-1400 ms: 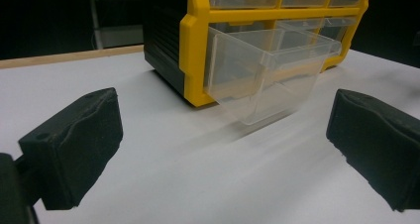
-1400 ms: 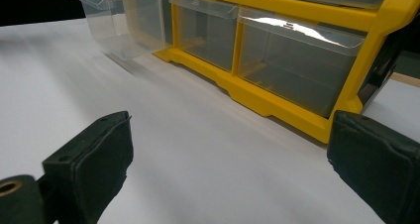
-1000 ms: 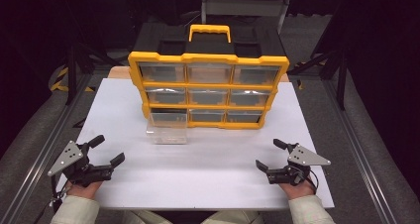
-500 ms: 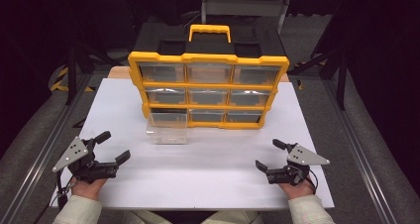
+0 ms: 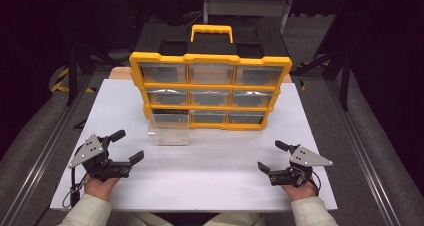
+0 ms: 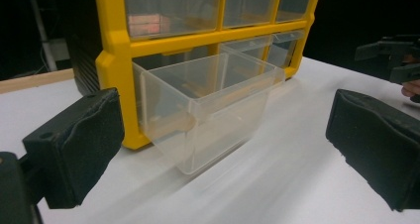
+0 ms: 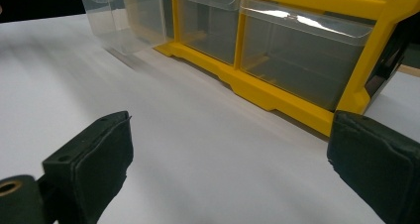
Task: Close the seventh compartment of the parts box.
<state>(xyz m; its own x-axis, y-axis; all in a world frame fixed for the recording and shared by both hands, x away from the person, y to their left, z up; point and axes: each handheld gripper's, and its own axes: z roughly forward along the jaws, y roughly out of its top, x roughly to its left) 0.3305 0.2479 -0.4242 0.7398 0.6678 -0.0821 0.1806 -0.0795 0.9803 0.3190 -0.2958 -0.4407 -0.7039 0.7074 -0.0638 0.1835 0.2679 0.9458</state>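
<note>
Your yellow drawer organizer [image 5: 210, 93] stands upright at the white table's [image 5: 210, 181] far middle, its clear bottom-left drawer [image 5: 170, 129] pulled out. Your left gripper [image 5: 126, 147] and right gripper [image 5: 270, 156] both gape wide, holding nothing.

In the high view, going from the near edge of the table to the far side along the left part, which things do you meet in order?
Left gripper → pulled-out clear drawer → yellow organizer cabinet → its yellow carry handle.
</note>
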